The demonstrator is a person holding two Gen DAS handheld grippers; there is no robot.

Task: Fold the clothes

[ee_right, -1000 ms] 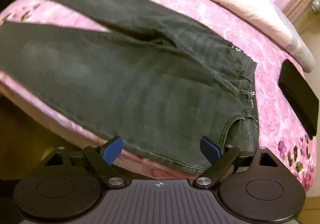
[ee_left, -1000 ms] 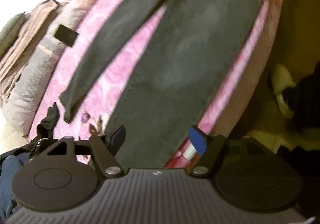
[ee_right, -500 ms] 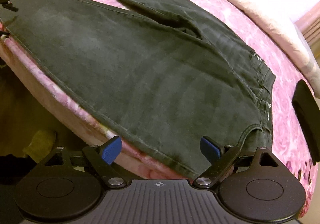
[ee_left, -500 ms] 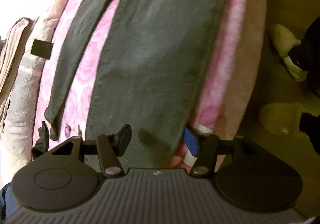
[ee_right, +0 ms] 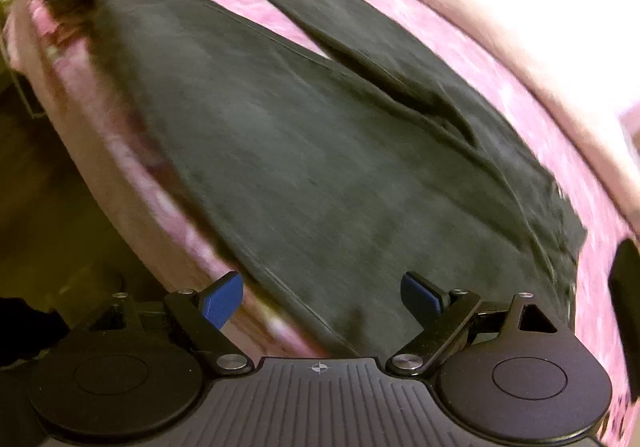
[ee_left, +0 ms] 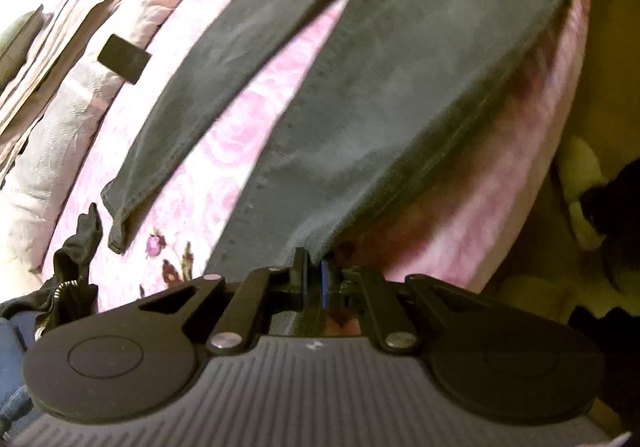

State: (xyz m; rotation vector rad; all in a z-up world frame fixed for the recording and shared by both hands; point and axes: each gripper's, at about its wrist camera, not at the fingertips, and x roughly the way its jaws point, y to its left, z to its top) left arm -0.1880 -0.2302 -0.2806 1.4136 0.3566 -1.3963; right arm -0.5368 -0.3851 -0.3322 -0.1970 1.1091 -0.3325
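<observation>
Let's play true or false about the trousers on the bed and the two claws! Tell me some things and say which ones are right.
1. The dark trousers lie spread out on a pink flowery bedcover. True.
2. The left claw is wide open above the trousers. False: it is pinched shut on the hem corner of one trouser leg.
3. The right claw is open, and its blue pads are not squeezing anything. True.
4. The trousers are already folded into a neat square. False: both legs lie stretched out long, spread apart.
5. The trousers lie in the middle of the bed, far from its edge. False: one leg runs right along the bed's edge.
</observation>
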